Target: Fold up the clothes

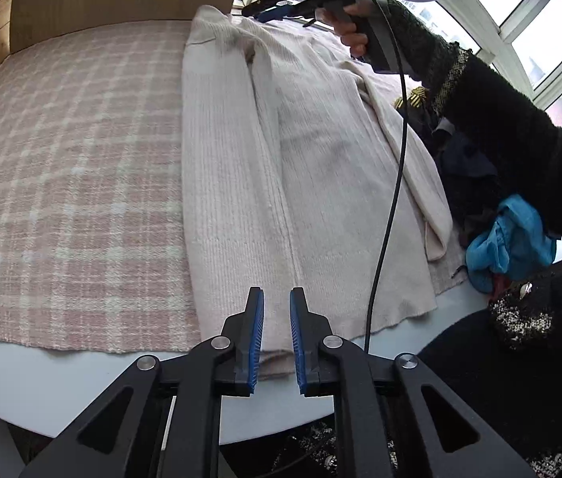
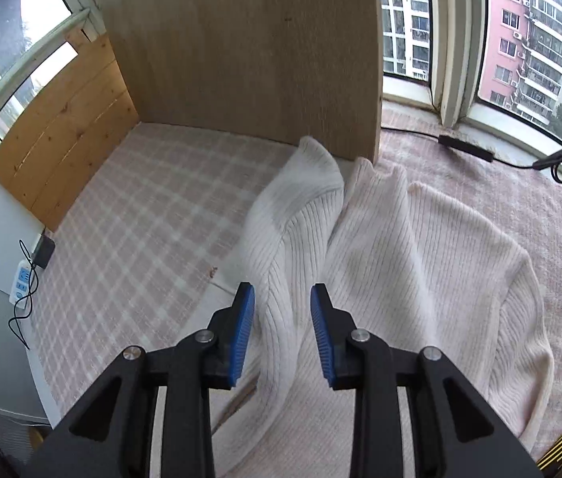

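Lying lengthwise on the checked cloth, the cream sweater has its sides folded inward. Left gripper and right gripper hover released above it, holding nothing, probably positioned for the crosswise fold.

Cream ribbed knit sweater lies on a pink-and-white plaid woven cloth; crumpled bright blue fabric nearby.
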`<state>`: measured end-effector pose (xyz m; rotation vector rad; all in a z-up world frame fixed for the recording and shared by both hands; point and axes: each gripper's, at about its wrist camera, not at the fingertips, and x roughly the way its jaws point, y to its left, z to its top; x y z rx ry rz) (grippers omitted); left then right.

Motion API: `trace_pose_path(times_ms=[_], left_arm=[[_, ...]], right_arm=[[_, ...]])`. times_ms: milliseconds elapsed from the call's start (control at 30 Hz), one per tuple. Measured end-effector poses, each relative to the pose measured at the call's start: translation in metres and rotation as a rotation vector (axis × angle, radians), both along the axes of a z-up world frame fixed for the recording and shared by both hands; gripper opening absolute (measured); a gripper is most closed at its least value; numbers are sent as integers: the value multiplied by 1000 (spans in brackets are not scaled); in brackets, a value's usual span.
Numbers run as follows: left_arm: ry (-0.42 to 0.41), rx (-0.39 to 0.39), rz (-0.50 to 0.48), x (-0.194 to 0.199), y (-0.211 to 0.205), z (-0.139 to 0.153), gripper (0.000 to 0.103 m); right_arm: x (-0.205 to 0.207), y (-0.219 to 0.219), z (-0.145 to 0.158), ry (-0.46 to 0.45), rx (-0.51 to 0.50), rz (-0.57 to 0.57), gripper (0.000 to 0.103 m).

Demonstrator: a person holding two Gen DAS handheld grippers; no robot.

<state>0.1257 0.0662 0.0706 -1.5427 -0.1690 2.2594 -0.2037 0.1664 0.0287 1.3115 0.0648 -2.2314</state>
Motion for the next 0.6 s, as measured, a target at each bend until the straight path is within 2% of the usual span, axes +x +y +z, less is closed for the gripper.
trace_pose_path(times_ms=[67,133,200,233,267,333,400,533,600], left_arm=[[-8,-17,4,-11,2,-10,13],[-33,-18,-14,-21,8,-26,13],[-60,-33,-41,-26,12,-40,13],[-52,-34,-47,-26,12,-42,13],[-47,-37,-51,-25,13,-41,13],[-49,-21,-48,-25,11,-41,14],[-55,4,-39,-25,7,-42,14],[-61,17,-37,-24,3,-39,14],[-51,33,-24,-21,-1,-30,14]], right_arm=[[-11,-21,-2,22,29,29,29],[-26,-35,-15,-3,23,53,29],[-45,-49,-43,-92,129,44,29],[-54,-52,-53,-118,184,40,24],[-61,-47,-51,-113,162,29,23],[-71,-22,-33,-103,30,-84,27],[-75,1,-20,-111,-46,-174,27],[-42,10,-8,-155,-138,-71,27],[-10,3,-9,-164,-137,21,27]])
